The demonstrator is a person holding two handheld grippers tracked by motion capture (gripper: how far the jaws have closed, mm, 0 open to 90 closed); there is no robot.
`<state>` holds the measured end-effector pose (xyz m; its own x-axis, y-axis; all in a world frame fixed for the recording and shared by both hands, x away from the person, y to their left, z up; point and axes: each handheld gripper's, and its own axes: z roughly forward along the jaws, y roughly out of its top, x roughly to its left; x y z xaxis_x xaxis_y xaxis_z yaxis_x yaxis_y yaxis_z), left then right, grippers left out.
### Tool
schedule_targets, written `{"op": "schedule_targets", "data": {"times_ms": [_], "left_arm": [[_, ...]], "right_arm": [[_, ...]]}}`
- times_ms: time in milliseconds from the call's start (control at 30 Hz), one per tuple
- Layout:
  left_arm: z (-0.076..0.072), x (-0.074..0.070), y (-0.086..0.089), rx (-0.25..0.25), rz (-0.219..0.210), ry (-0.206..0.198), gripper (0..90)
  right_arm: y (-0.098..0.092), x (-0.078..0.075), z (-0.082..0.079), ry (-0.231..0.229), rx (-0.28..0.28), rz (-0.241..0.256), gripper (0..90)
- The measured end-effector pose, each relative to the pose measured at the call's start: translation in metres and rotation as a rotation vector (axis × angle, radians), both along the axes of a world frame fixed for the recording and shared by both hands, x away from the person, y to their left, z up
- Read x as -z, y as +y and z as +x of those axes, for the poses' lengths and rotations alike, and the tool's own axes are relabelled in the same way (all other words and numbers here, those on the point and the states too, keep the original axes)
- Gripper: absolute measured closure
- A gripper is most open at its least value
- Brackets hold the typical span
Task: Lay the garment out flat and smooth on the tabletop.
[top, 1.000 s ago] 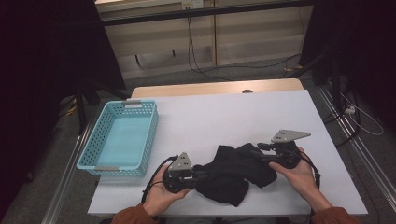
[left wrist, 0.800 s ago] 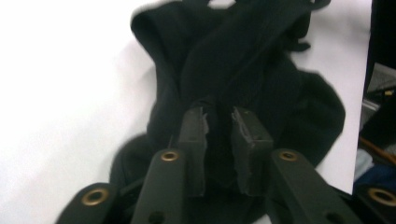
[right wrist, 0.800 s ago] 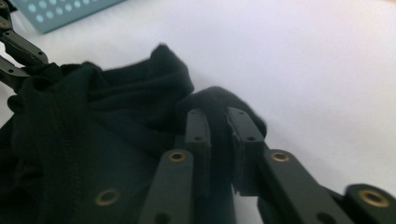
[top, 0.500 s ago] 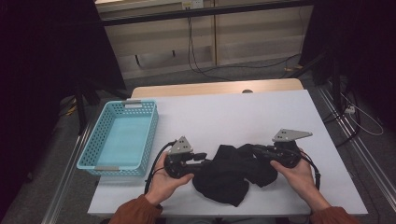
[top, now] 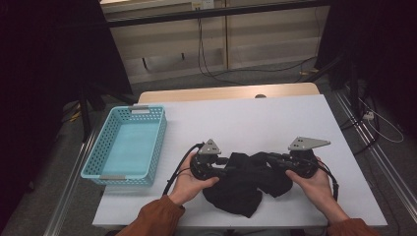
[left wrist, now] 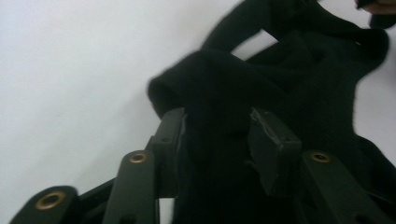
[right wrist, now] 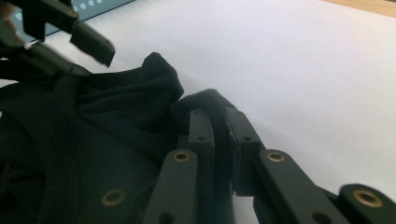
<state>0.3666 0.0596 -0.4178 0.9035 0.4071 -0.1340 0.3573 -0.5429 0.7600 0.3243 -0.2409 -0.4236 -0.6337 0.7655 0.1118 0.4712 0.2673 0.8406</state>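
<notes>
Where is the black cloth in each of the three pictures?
High view: the black cloth lies low in the middle, between both grippers.
Left gripper view: it fills the middle and right, pinched in the jaws.
Right gripper view: it spreads across the left and centre, pinched in the jaws.
Shared landmark: the white table.

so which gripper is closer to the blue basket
Left. The left gripper grips the black cloth just right of the blue basket, with a strip of bare table between them. The right gripper holds the cloth's other side, farther from the basket.
</notes>
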Motion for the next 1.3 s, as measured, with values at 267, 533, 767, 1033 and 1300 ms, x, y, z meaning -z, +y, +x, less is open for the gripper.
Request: {"op": "schedule_targets", "data": {"times_ms": [267, 533, 767, 1033, 1300], "left_arm": [[-0.015, 0.008, 0.000, 0.041, 0.025, -0.001, 54.8], [-0.032, 0.003, 0.001, 0.109, 0.014, -0.033, 54.8], [-0.039, 0.002, 0.004, 0.174, 0.013, -0.026, 48.2], [-0.029, -0.003, 0.015, 0.087, -0.029, -0.018, 49.3], [-0.007, -0.003, 0.027, -0.020, -0.086, 0.000, 52.4]], "right_arm": [[-0.008, -0.003, -0.006, -0.028, 0.037, 0.006, 82.3], [-0.032, -0.019, -0.008, -0.113, 0.181, 0.067, 83.7], [-0.046, -0.025, -0.007, -0.140, 0.255, 0.089, 84.3], [-0.051, -0.022, -0.007, -0.128, 0.260, 0.098, 84.3], [-0.049, -0.029, -0.005, -0.155, 0.267, 0.099, 84.5]]}}
